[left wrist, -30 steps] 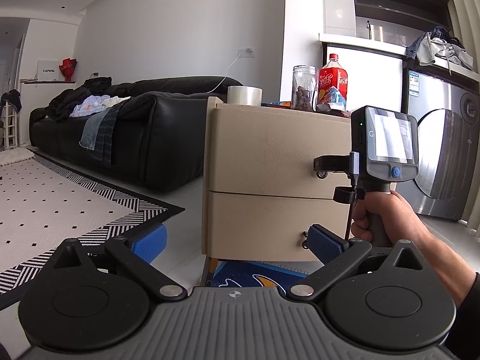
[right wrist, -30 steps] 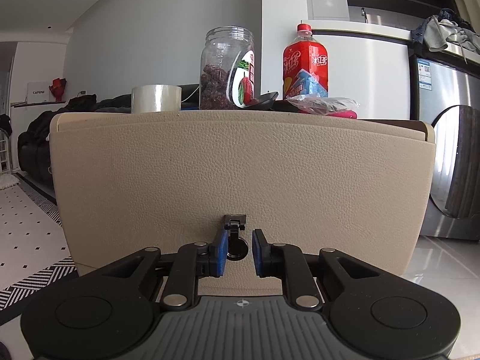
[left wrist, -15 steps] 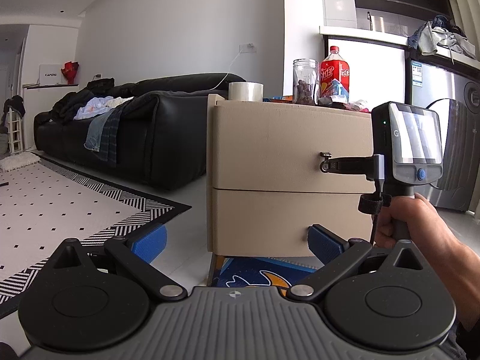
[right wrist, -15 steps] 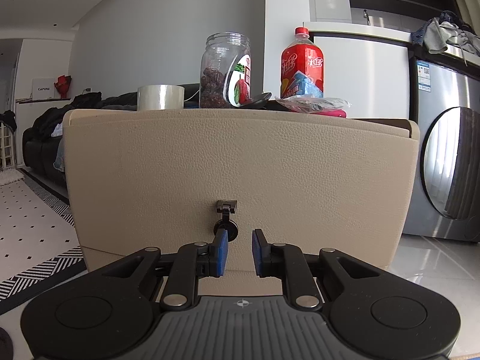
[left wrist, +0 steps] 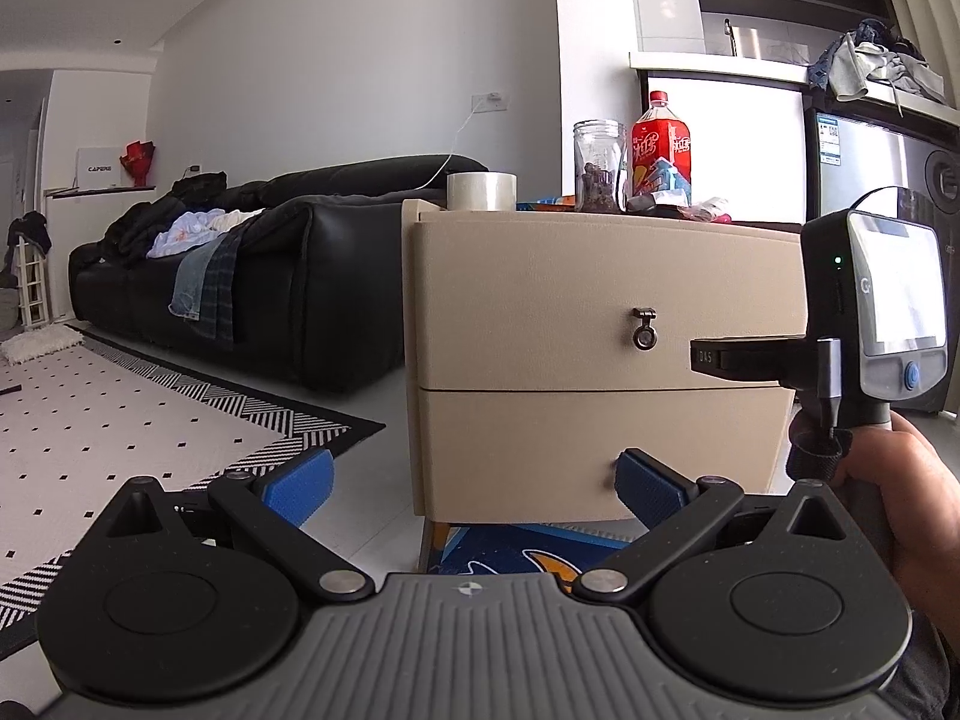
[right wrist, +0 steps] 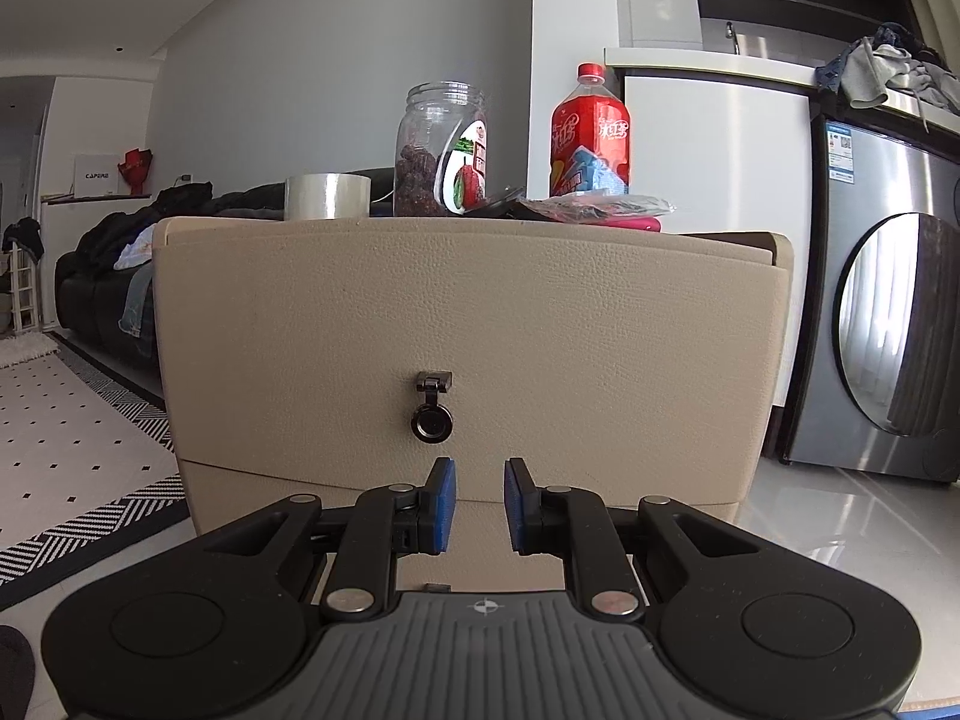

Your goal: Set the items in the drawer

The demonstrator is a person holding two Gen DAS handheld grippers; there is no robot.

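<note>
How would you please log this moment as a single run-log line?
stage: before opening | top drawer: shut | ring pull: free | right hand-held gripper: open, short of pull | left hand-held gripper: open, empty | items: on top

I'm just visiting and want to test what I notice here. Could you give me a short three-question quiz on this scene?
1. True or false: the top drawer is pulled fully open.
2. Which stands tallest on the nightstand: A tape roll, B glass jar, C red bottle?
3. Fill in: the right gripper has its blue fingers apart, just below the drawer's ring ____.

Key: 1 false, its front sits only slightly forward. 2 C. 3 pull.
</note>
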